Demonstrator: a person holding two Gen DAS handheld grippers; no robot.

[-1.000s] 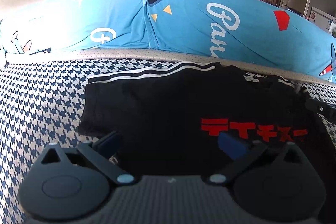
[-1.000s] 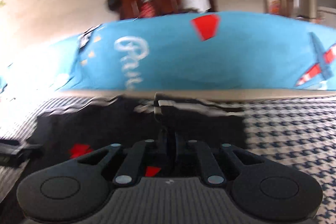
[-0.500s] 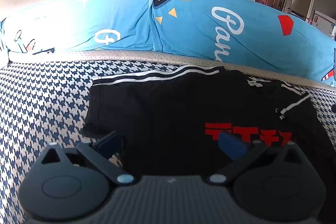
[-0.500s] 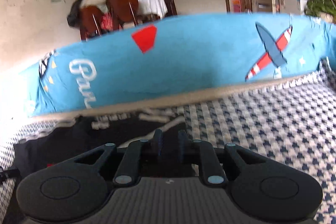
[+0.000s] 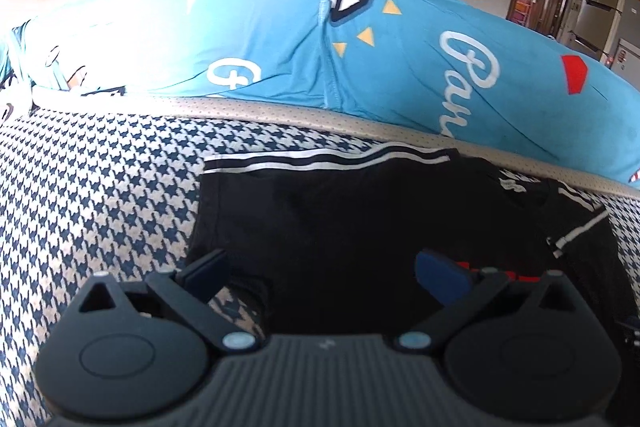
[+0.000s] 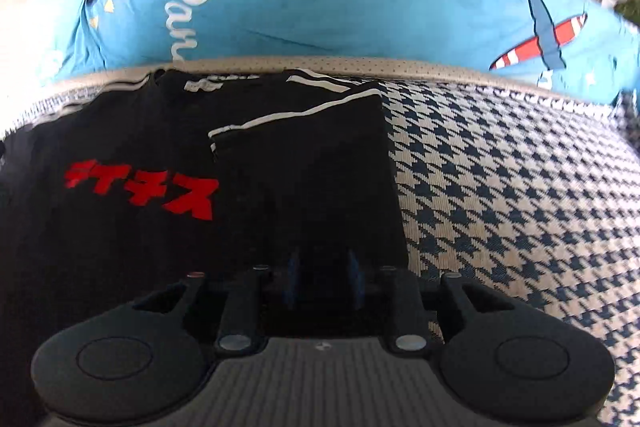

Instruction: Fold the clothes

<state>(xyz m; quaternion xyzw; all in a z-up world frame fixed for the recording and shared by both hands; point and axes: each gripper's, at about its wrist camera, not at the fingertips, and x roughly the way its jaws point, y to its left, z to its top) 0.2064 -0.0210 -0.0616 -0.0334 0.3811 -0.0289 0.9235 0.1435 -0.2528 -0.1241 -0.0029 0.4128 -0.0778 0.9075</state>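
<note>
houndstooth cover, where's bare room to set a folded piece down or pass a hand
Bare houndstooth cover right of the black shirt, and more left of it. The middle is crowded: shirt under left gripper and right gripper.

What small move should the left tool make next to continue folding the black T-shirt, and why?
Probably lower the left tool, wide open, onto the black T-shirt's near left edge and close: the right side is already folded over, the left still lies flat.
</note>
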